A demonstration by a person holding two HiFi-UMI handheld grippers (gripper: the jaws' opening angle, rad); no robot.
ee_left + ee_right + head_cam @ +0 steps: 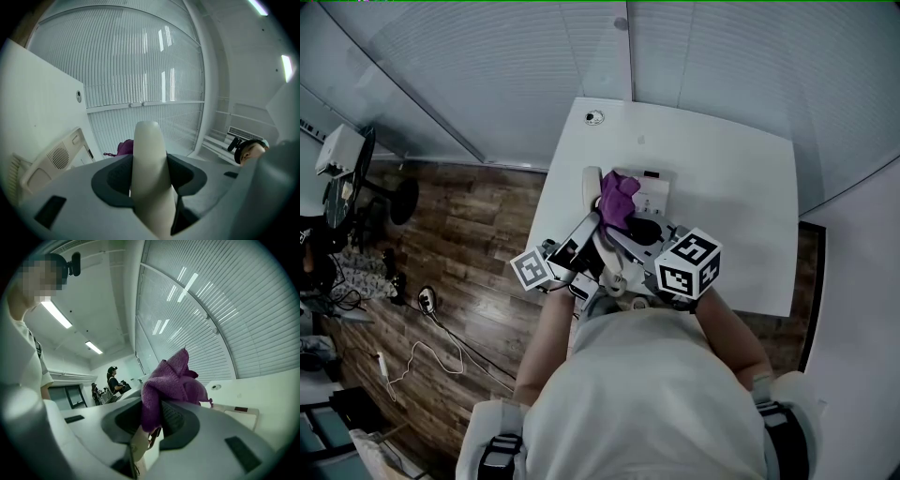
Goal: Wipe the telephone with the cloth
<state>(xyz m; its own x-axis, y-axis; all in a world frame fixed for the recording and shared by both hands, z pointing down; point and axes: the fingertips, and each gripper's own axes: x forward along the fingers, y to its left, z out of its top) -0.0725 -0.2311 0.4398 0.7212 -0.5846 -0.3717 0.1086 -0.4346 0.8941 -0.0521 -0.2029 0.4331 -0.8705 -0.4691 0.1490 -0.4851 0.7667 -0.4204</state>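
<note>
My left gripper (592, 226) is shut on the cream telephone handset (150, 168), which stands upright between its jaws and is lifted off the base. The handset's top end (592, 182) shows beside the cloth in the head view. The white telephone base (654, 193) lies on the white table (741, 187); it shows at the lower left (55, 157) in the left gripper view and at the right (240, 412) in the right gripper view. My right gripper (152, 423) is shut on a bunched purple cloth (171, 383). The cloth (619, 198) sits right against the handset, over the base.
A round cable grommet (594, 117) sits near the table's far left corner. Window blinds (487, 75) run behind the table. Wooden floor (469, 244) with cables and a fan lies to the left. Several people (112, 378) stand far off in the room.
</note>
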